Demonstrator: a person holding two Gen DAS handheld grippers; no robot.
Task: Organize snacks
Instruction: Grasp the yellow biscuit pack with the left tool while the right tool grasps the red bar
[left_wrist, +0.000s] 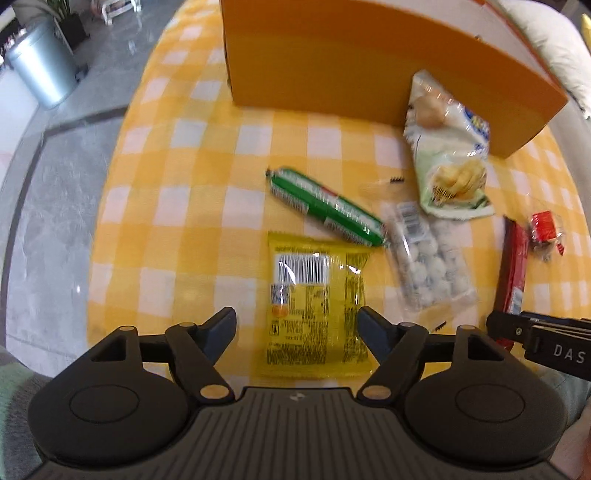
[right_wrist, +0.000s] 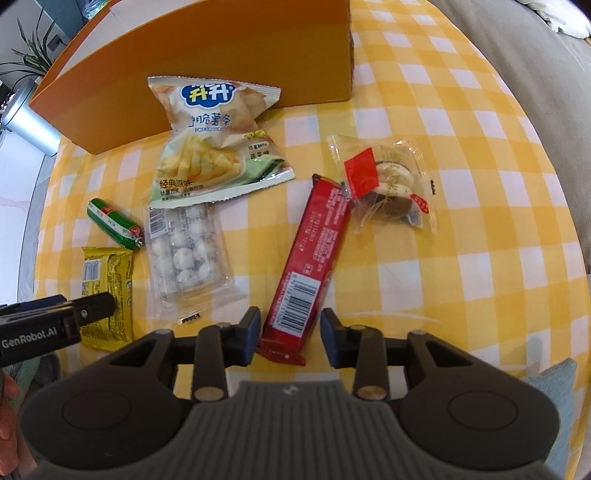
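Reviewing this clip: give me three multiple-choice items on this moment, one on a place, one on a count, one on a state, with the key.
1. What lies between the left gripper's fingers?
A. yellow packet
B. green sausage
C. orange box

2. How many snack packs lie on the checked cloth?
A. four
B. six
C. eight

3. The right gripper around the red bar is:
A. clamped on it
B. open astride its near end
C. far from it

Key: 1 A, the packet sits between the spread fingers. 2 B, six packs show in the right wrist view. 3 B, gaps show beside both pads.
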